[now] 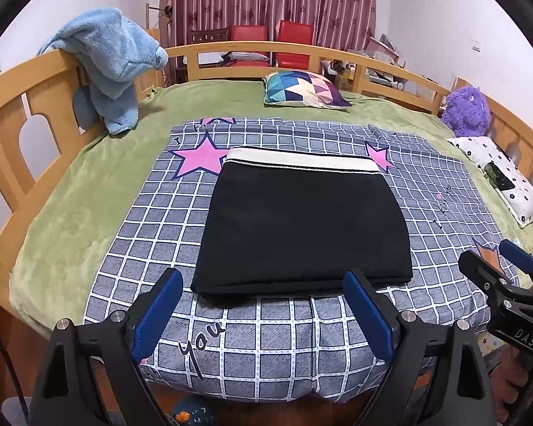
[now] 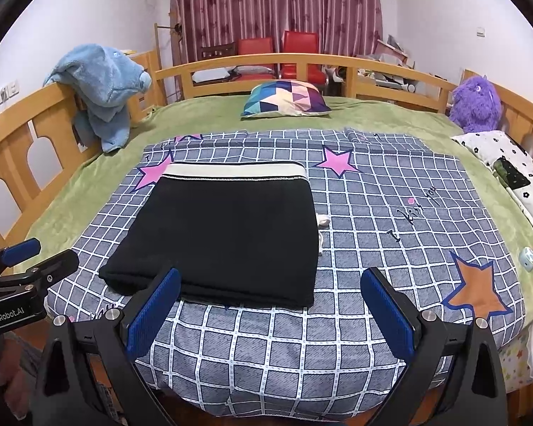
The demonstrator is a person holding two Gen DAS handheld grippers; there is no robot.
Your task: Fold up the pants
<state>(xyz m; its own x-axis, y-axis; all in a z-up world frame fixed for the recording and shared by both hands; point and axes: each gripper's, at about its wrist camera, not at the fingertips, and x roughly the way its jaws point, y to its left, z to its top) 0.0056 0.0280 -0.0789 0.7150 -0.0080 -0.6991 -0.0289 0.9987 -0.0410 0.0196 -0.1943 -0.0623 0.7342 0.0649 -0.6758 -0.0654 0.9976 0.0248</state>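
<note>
The black pants (image 1: 302, 220) lie folded into a flat rectangle on the grey checked sheet (image 1: 266, 340), their white waistband at the far edge. They also show in the right wrist view (image 2: 224, 234). My left gripper (image 1: 263, 285) is open and empty, just in front of the pants' near edge. My right gripper (image 2: 270, 285) is open and empty, near the pants' front right corner. Each gripper shows at the side of the other's view: the right one (image 1: 494, 259) and the left one (image 2: 42, 252).
A green blanket (image 1: 89, 191) covers the bed inside a wooden rail (image 1: 17, 113). A blue plush throw (image 1: 113, 60) hangs on the left rail. A colourful pillow (image 1: 302, 88) lies at the far end. A purple plush toy (image 1: 467, 110) and a white flowered pillow (image 1: 497, 177) sit at the right.
</note>
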